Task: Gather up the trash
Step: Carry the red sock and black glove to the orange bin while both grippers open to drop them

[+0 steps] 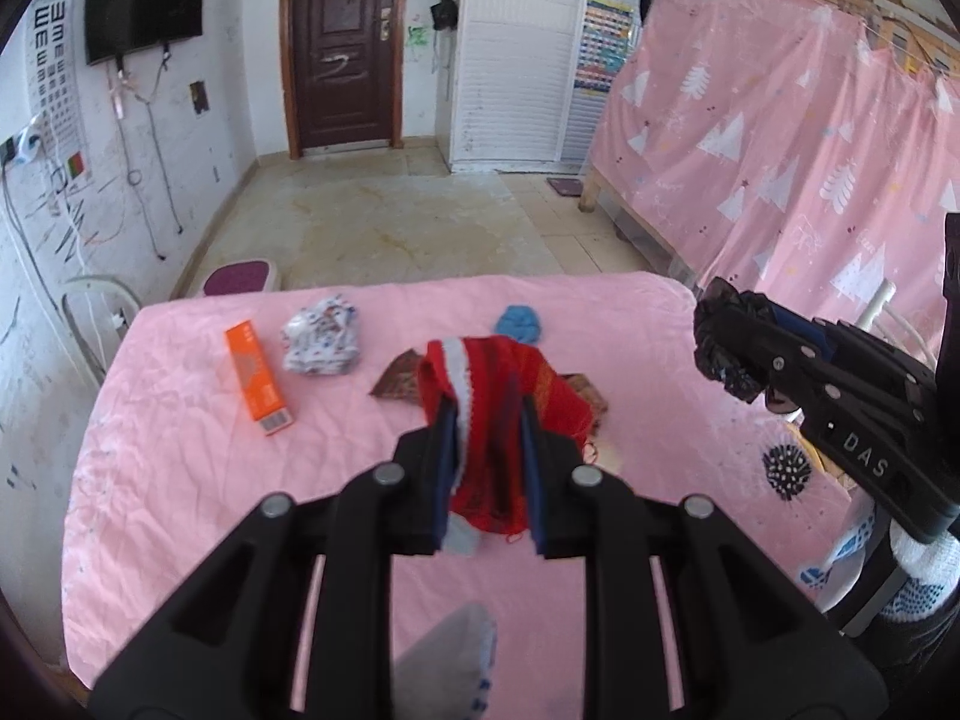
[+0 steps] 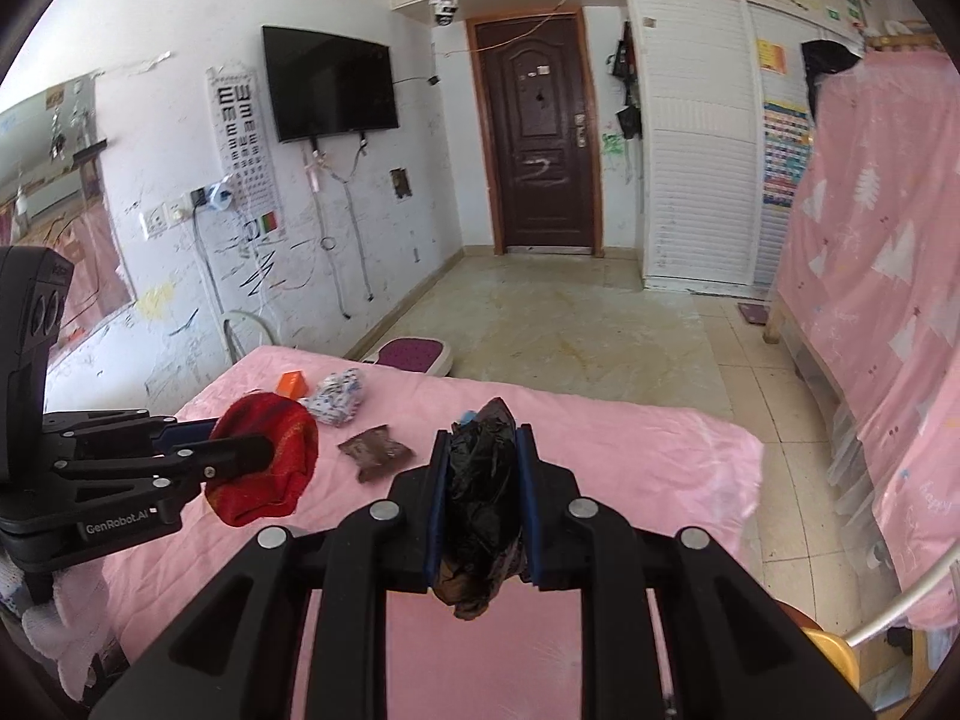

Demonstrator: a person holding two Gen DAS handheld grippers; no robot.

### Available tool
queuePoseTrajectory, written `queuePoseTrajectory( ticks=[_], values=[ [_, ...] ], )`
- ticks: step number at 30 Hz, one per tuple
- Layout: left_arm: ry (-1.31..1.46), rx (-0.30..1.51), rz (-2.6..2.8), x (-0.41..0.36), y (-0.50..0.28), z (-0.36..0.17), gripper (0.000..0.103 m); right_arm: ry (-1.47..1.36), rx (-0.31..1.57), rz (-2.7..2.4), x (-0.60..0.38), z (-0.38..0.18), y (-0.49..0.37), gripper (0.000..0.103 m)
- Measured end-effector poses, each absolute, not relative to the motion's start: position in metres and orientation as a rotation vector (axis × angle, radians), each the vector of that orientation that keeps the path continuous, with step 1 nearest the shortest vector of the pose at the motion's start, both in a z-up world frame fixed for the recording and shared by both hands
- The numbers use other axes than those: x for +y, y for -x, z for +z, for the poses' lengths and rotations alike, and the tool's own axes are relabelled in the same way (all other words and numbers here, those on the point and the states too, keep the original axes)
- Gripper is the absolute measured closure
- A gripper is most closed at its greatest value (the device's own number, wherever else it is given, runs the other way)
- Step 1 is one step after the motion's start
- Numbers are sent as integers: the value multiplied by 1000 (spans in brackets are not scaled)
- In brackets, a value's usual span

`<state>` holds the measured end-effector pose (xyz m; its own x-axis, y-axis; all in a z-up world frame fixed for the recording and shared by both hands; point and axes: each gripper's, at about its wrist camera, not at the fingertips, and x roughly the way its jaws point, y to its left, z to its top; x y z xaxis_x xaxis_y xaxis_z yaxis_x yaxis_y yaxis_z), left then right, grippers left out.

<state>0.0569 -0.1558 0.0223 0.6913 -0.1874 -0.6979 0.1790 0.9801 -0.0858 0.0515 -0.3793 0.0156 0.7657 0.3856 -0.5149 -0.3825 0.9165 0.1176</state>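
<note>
The left gripper (image 1: 483, 420) is clenched on a red cloth (image 1: 498, 396) with a white edge, held up off the table at the centre of the left view. The right gripper (image 2: 483, 480) grips a crumpled black bag (image 2: 480, 492), also lifted, at the centre of the right view. So two pieces look collected but not yet dropped anywhere; no bin shows clearly, so where they go I cannot tell. Left on the pink table (image 1: 180, 510): an orange box (image 1: 258, 381) at the left of the left view, a crumpled white printed wrapper (image 1: 324, 342) just right of it, a blue wad (image 1: 519, 324) near the far edge, and a brown wrapper (image 2: 377, 453) partly hidden behind the cloth there, plain in the right view. By my reckoning less than half is done: four pieces still lie on the table.
</note>
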Motion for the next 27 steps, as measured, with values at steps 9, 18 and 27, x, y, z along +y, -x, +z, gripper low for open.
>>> queuePoseTrajectory(
  ticks=[9, 18, 27],
  values=[
    [-94, 778, -276, -219, -52, 25, 84, -95, 535, 313, -456, 8, -32, 93],
    [-104, 796, -519, -291, -44, 28, 84, -151, 544, 184, -529, -12, -5, 93],
    [-142, 836, -692, -375, -43, 13, 84, -203, 603, 69, -593, -49, 21, 92]
  ],
)
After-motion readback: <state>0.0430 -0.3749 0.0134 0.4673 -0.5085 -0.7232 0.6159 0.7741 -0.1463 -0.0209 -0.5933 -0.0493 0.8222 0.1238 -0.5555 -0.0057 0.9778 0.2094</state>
